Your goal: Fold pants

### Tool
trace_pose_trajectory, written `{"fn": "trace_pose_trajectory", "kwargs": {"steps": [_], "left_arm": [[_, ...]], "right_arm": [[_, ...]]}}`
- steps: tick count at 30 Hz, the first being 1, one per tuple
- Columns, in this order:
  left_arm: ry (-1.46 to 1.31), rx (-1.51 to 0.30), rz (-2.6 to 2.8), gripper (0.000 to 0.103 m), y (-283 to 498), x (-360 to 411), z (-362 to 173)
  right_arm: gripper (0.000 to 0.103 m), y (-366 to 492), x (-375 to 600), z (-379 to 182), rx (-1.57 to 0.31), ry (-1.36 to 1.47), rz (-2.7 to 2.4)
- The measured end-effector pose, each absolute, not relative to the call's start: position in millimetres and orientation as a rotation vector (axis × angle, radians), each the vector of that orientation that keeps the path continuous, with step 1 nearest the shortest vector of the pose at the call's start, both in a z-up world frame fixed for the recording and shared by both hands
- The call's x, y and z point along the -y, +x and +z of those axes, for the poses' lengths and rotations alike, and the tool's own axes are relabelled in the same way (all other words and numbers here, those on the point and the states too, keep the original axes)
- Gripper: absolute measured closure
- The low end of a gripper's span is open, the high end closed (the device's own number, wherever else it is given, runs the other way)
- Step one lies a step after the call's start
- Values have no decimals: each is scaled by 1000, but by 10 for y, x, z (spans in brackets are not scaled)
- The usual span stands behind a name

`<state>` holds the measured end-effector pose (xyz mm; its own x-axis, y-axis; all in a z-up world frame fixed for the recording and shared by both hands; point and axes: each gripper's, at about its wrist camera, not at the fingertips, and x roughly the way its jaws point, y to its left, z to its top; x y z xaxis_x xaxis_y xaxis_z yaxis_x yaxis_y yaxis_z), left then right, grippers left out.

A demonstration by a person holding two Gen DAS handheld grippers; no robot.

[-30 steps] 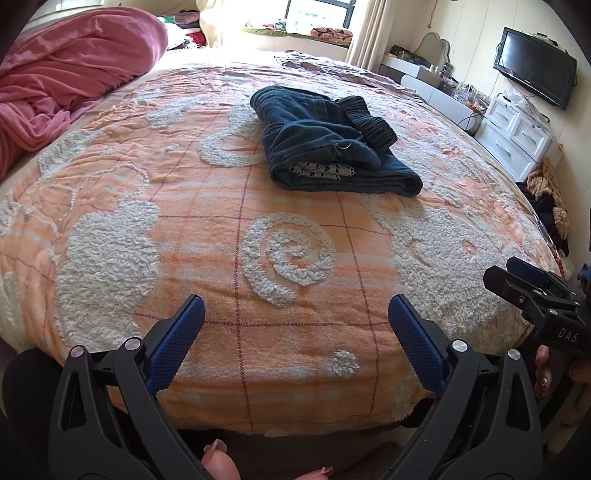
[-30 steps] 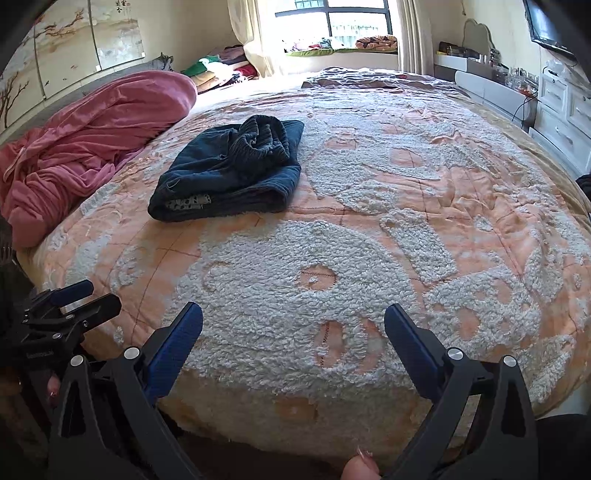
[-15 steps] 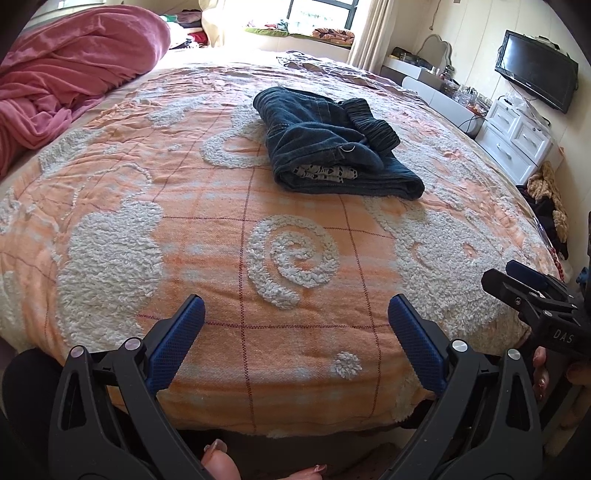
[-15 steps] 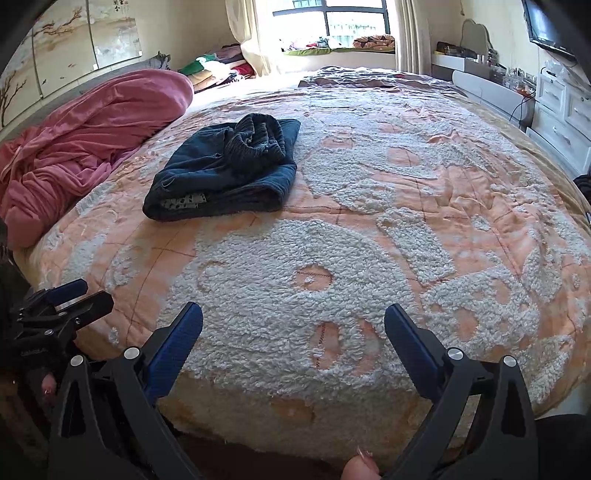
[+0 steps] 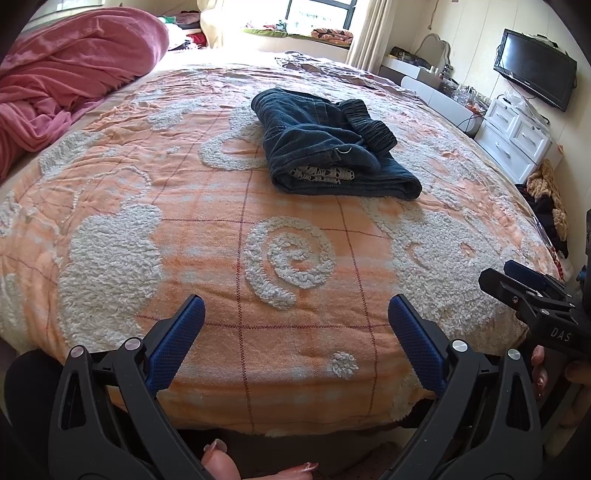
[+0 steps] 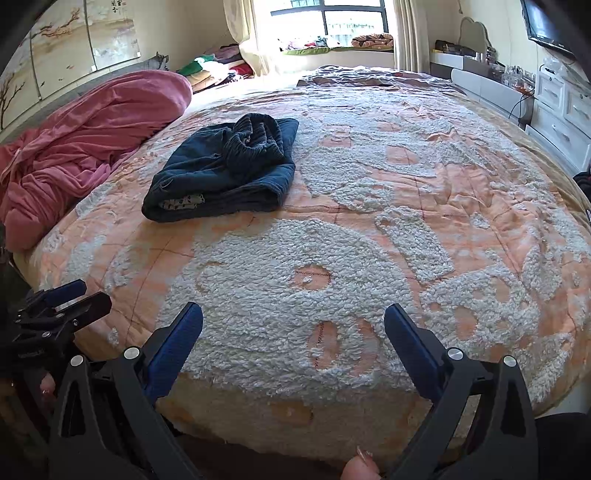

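Pants [image 5: 332, 151]: dark blue denim, folded into a thick, roughly rectangular bundle, lying on the bed toward its middle, well apart from both grippers. A ribbed, gathered waistband or cuff is bunched on top of the bundle. At the near open edge a white patterned lining shows between the layers. A small metal ring sits on the upper fold.

Bedspread [image 5: 192, 206]: orange woven cloth with thin dark red grid lines and raised white tufted patches, one shaped as a spiral. The surface is slightly rumpled.

Left gripper [image 5: 295, 317]: black frame, blue textured pads [image 5: 177, 343], jaws spread wide, holding nothing. It hovers at the near edge of the bed; whether it touches the cloth cannot be told. Fingertips with painted nails show below it.

Right gripper [image 6: 293, 325]: same construction, jaws likewise spread wide and empty, at the near edge over the white tufted area. It appears at the right margin of the left wrist view; the left one appears at the left margin of the right wrist view.

Surroundings: a pink blanket [image 6: 96, 125] is heaped along the left side of the bed, apart from the pants. A wall-mounted television [image 5: 535, 66] and a white drawer unit [image 5: 517, 133] stand to the right. A window [image 6: 328, 18] lies beyond the far end. Between the grippers and the pants lies only open bedspread.
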<state>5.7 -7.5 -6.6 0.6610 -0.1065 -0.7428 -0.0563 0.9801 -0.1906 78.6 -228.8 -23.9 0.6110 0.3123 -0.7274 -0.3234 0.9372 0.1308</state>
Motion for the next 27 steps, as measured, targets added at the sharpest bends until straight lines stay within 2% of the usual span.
{"fn": "trace_pose_trajectory", "kwargs": {"steps": [27], "left_arm": [[-190, -856, -11, 10, 62, 77, -39]], "right_arm": [[5, 791, 2309, -259, -847, -12, 362]]}}
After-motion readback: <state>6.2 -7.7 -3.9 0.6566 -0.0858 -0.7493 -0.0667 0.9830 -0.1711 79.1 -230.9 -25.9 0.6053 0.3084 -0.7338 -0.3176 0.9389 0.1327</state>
